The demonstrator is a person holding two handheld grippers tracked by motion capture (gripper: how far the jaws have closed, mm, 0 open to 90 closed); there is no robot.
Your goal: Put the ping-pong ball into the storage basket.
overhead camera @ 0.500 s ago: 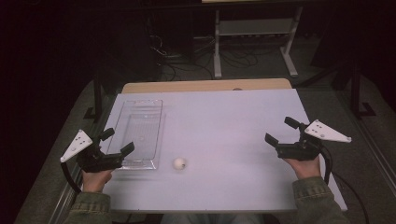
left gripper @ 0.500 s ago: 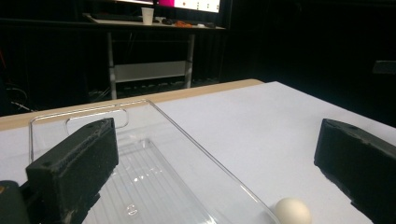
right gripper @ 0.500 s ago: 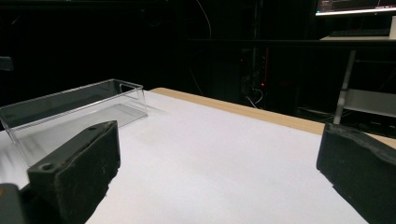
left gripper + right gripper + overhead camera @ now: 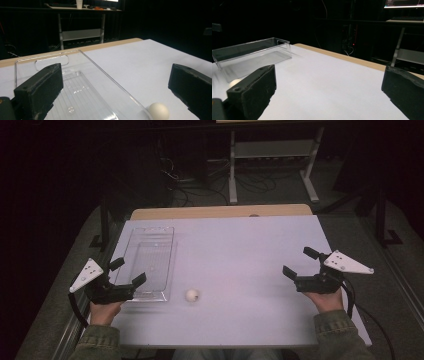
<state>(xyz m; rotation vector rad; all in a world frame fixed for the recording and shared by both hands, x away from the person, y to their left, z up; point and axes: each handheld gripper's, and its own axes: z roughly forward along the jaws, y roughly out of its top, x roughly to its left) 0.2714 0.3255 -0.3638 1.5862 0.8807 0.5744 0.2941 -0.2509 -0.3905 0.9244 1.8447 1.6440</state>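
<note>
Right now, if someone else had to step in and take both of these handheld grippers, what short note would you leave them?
Left gripper: open, holding nothing, at the near end of the clear plastic tray.
Right gripper: open, holding nothing, over the bare right side of the white table.
Small white ball: lies on the table just right of the tray's near corner, apart from both grippers. The left gripper is the nearer one.
Done: nothing visible; the tray looks empty.
Left: probably pick up the ball with the left gripper and set it in the tray.

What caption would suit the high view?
Two open grippers, left and right, flank a clear tray and white ball.
</note>
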